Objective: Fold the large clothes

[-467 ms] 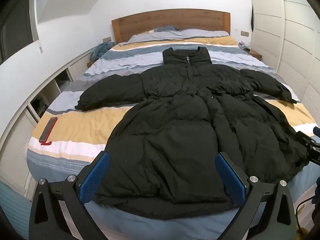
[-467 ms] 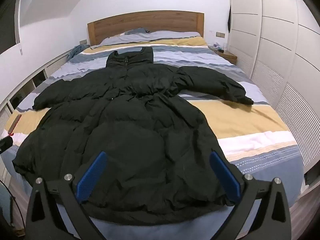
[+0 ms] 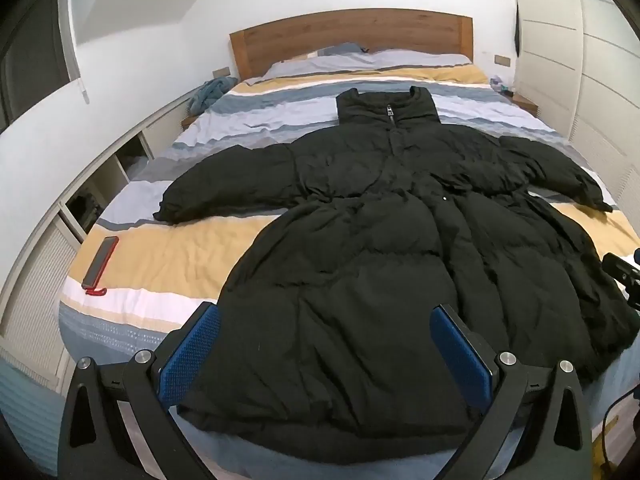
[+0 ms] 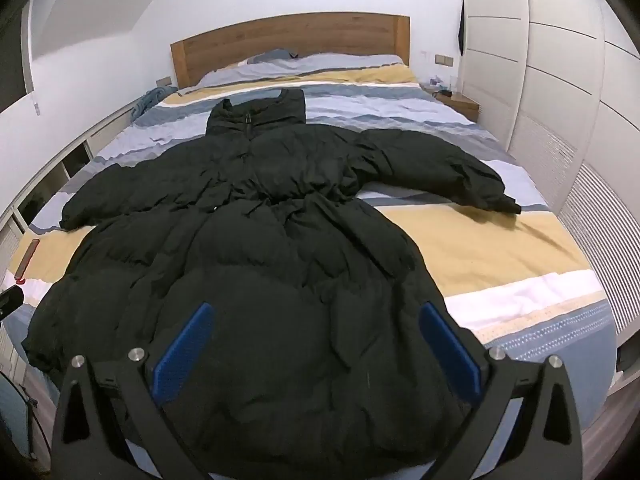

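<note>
Nearest the left wrist camera, the left hand-held gripper (image 3: 326, 354) hangs above the hem of the coat (image 3: 380, 264), its blue pads (image 3: 191, 354) spread wide with nothing between them. The right hand-held gripper (image 4: 316, 350) does the same in its own view, jaws wide apart and holding nothing, over the coat's (image 4: 256, 264) lower right part. Compared with half a second ago, both have drifted only slightly: in the right view the hem fills a little more of the lower frame, and the gripper pads sit a touch higher against the fabric; the coat itself has not moved.

The black puffer coat lies front-up and spread flat on the bed (image 3: 168, 256), hem at the foot end, both sleeves stretched out to the sides, collar pointing toward the headboard (image 3: 352, 36) (the zipper is closed to the collar). To the left of the coat, well apart from it, a red phone (image 3: 100, 266) rests on the striped cover near the bed's edge, where it was before. Farther back lie the pillows (image 3: 372, 60) against the wooden headboard, and white wardrobe doors (image 4: 552, 92) stand along the right side.
</note>
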